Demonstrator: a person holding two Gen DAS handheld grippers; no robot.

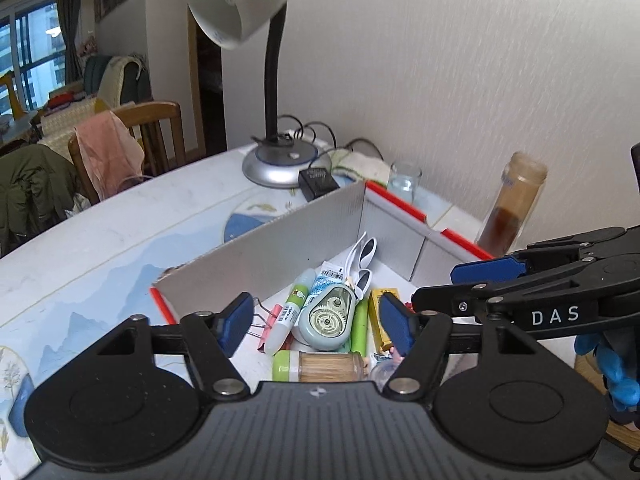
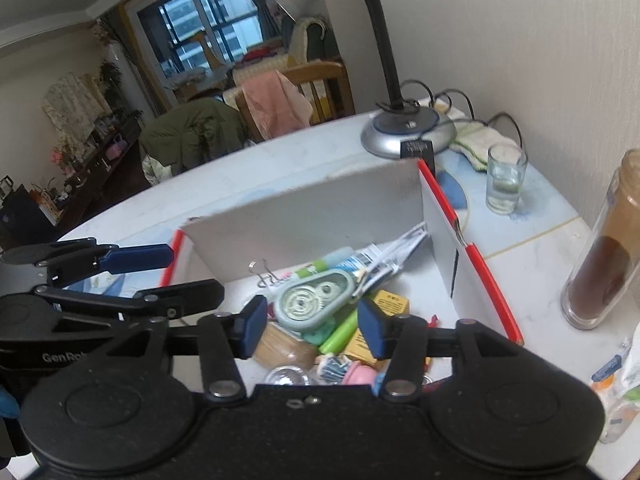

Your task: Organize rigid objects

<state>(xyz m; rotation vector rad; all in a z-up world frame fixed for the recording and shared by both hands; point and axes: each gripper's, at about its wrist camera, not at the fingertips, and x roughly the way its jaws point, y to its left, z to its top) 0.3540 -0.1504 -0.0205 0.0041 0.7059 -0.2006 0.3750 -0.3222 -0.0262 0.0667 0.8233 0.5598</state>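
Observation:
A white cardboard box with red edges (image 1: 280,224) (image 2: 304,208) sits on the table and holds several small items. Among them are a teal correction-tape dispenser (image 1: 330,320) (image 2: 312,300), a white-and-green glue stick (image 1: 288,316), a green-capped toothpick jar (image 1: 320,366), a yellow carton (image 1: 384,300) and white sunglasses (image 1: 364,256). My left gripper (image 1: 316,320) (image 2: 180,274) hovers open above the box, gripping nothing. My right gripper (image 2: 312,328) (image 1: 452,284) hangs beside it, also open and empty, over the same pile.
A silver desk lamp (image 1: 276,164) and a black adapter (image 1: 318,182) stand behind the box. A drinking glass (image 2: 504,180) and a tall jar of brown liquid (image 2: 600,264) stand to the right by the wall. Chairs draped with clothes (image 1: 120,148) lie beyond the table's far edge.

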